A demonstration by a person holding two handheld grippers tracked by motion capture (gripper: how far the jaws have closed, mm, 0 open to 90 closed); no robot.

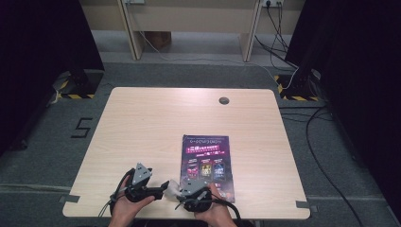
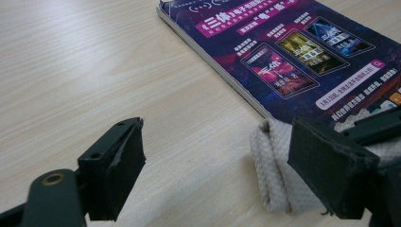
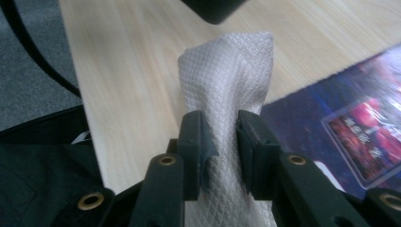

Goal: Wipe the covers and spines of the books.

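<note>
The right tongs pinch a folded white cloth at the near edge of the bench, beside the purple booklet — the left tongs gape wide, one pad beside the cloth's fold.

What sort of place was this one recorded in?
Probably a lab or recording room rather than a home: a bare light wooden table on grey carpet, black stands with hazard-striped bases at its far corners, and loose cables trailing across the floor to wall sockets.
</note>
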